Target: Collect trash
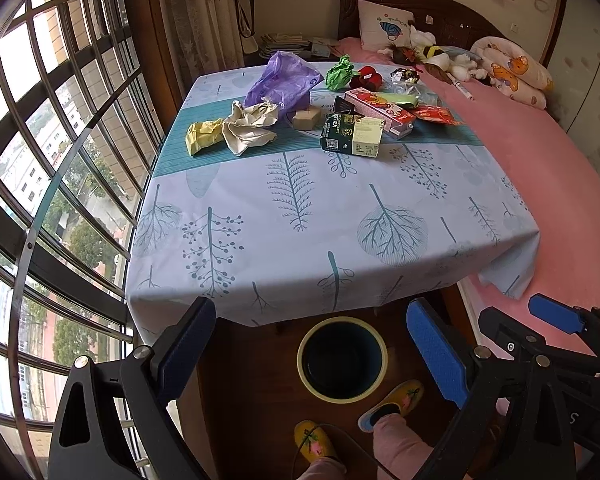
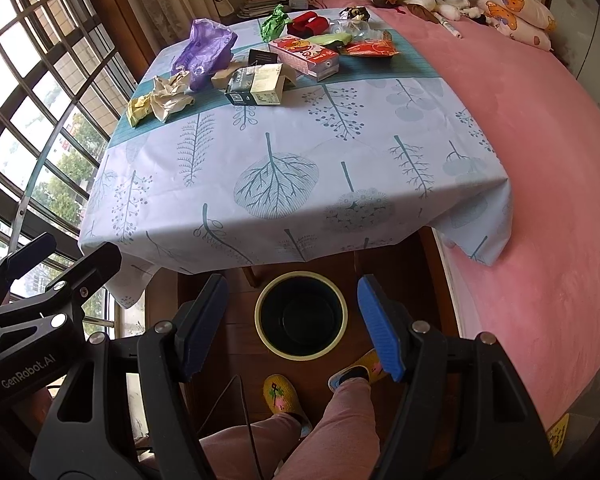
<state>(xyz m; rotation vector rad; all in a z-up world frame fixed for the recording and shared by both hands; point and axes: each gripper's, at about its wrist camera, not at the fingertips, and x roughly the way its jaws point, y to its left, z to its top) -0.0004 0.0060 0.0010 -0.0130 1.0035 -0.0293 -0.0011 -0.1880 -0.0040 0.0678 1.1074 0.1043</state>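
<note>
A: Item one, your tongs. State?

B: Your left gripper [image 1: 320, 352] has its jaws spread wide, nothing between them. Your right gripper [image 2: 296, 324] is the same: fingers apart, empty. Both are held over the floor, short of the near table edge, side by side, with the right one's tip showing at the lower right of the left wrist view.

A: Item two, the bin.

B: A round trash bin [image 2: 302, 314], pale rim, dark inside, stands on the wooden floor directly below and between your right fingers, just under the overhang of the tablecloth [image 2: 284, 152]. In the left wrist view the bin [image 1: 342, 358] sits between the left fingers too. Nothing can be seen in it.

A: Item three, the trash.

B: All of it lies at the far end of the table, well ahead of both tongs. Furthest left: a crumpled yellow paper [image 1: 204, 136], touching a crumpled white paper [image 1: 250, 126]. Behind those, a purple plastic bag [image 1: 284, 80]. Centre: a small brown block [image 1: 306, 118] and a dark green and cream carton [image 1: 352, 136] lying flat. Behind the carton, a long pink box [image 1: 380, 114]. To the right, a red wrapper [image 1: 436, 115]. Back row: a green crumpled wad [image 1: 338, 74] and a red object [image 1: 366, 78].

A: Item four, you.

B: Your yellow slippers [image 2: 280, 394] are on the floor beneath the tongs, near the bin. A pink bed [image 2: 520, 140] runs along the right side of the table.
</note>
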